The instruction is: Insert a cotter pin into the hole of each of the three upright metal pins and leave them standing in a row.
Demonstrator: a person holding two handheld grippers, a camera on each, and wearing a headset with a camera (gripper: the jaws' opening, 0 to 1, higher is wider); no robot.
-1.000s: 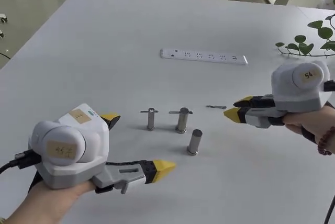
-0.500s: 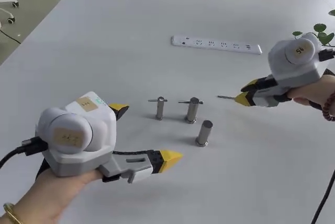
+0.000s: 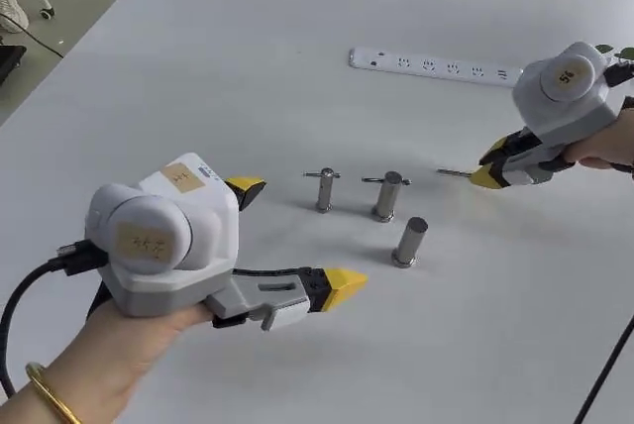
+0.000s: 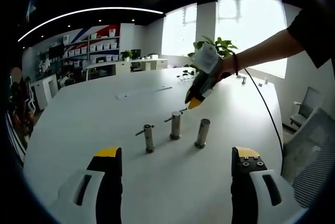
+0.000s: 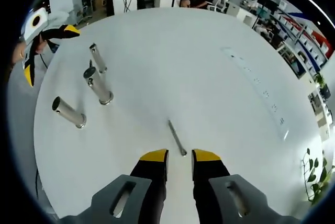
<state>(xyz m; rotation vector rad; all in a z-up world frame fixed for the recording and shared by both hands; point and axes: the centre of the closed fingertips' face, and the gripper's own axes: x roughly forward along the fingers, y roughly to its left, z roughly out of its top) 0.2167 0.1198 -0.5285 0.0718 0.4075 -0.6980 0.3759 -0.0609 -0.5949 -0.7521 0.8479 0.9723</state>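
Observation:
Three upright metal pins stand on the white table. The left pin [image 3: 325, 189] and middle pin [image 3: 387, 194] each carry a cotter pin through the top. The third pin [image 3: 409, 242], nearer me, is bare. A loose cotter pin [image 3: 454, 173] lies flat on the table, its near end just ahead of my right gripper [image 3: 485, 175], whose jaws stand narrowly apart around nothing [image 5: 179, 156]. The loose cotter pin [image 5: 176, 137] points away from those tips. My left gripper [image 3: 294, 236] hovers wide open left of the row, facing the pins [image 4: 175, 125].
A white power strip [image 3: 434, 65] lies at the back of the table. Green leaves [image 3: 606, 49] show at the right edge. A dark cable [image 3: 604, 374] runs past the lower right corner. Bare tabletop [image 3: 198, 77] stretches left and front.
My right gripper has come down to the loose cotter pin and its jaws have narrowed. The left gripper stays open in much the same place; the head camera has shifted.

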